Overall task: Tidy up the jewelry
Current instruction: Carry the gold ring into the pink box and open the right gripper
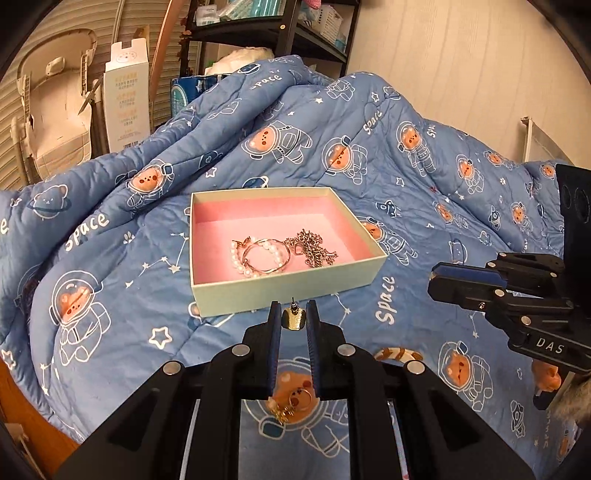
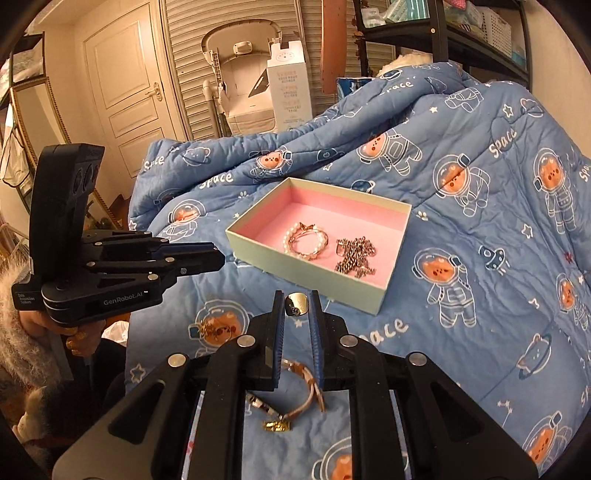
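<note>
An open pale green box [image 1: 280,291] [image 2: 295,273] with pink lining lies on the blue quilt. Inside are a pearl bracelet with a gold ring [image 1: 258,256] [image 2: 306,238] and a silver chain [image 1: 312,247] [image 2: 354,254]. My left gripper [image 1: 293,319] is shut on a gold stud earring [image 1: 293,319], just short of the box's near wall. My right gripper [image 2: 296,304] is shut on a matching gold earring [image 2: 296,304], near the box's near wall. Gold earrings [image 1: 290,404] [image 2: 216,328] lie on the quilt under my left gripper. A pink strap watch [image 2: 295,398] lies under my right gripper.
The quilt [image 1: 369,147] rises in folds behind the box. A white carton [image 1: 125,107], a black shelf [image 1: 266,33] and a folded baby seat [image 2: 243,81] stand behind the bed. A door [image 2: 129,88] is at the far left.
</note>
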`<state>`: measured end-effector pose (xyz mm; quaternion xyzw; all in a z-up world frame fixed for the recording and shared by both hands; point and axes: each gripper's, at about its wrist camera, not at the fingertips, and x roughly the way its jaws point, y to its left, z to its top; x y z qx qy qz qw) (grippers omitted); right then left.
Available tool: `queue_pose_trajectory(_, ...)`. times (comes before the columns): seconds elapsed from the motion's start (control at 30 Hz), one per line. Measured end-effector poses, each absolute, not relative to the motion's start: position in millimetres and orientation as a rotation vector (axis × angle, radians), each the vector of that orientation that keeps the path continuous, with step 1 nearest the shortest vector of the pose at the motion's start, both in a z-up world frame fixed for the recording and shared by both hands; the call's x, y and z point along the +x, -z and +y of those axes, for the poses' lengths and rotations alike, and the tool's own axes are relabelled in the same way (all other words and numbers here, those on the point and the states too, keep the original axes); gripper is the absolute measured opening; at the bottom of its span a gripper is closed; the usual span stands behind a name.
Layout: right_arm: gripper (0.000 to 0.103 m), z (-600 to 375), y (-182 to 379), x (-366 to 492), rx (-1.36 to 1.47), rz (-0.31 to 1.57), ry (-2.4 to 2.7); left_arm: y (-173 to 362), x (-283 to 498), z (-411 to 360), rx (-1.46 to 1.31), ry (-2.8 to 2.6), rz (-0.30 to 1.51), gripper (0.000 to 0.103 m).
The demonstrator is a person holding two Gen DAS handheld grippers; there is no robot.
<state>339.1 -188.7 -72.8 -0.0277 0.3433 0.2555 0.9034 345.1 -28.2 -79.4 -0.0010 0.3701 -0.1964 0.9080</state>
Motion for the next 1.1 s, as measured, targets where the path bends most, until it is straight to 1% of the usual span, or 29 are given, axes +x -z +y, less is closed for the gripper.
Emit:
queue_pose_trajectory(0.23,0.014,-177,70,404,-0.045,0.759,-0.542,74,406,-28,0.015,0.386,0.804,0.013)
queue_pose_trajectory(0.47,0.014,-158,94,467,-0.083,0.859,-0.506,92,466,-41,0.052,0.362,0.913,0.013)
queue_pose_trajectory(0.63,0.014,-146,112,495,-0.121,0.901,-0.468,108,500,-44,0.035,0.325,0.972,0.013)
queue_pose_trajectory(0.83,0.014,-140,128,515,-0.156,0.929,-0.455,122,516,-49,0.032,0.307,0.995,0.013)
queue_pose_trajectory(1.1,0.014,-139,141,533,-0.194,0.946,-0.477,128,515,-57,0.062,0.323,0.984,0.013)
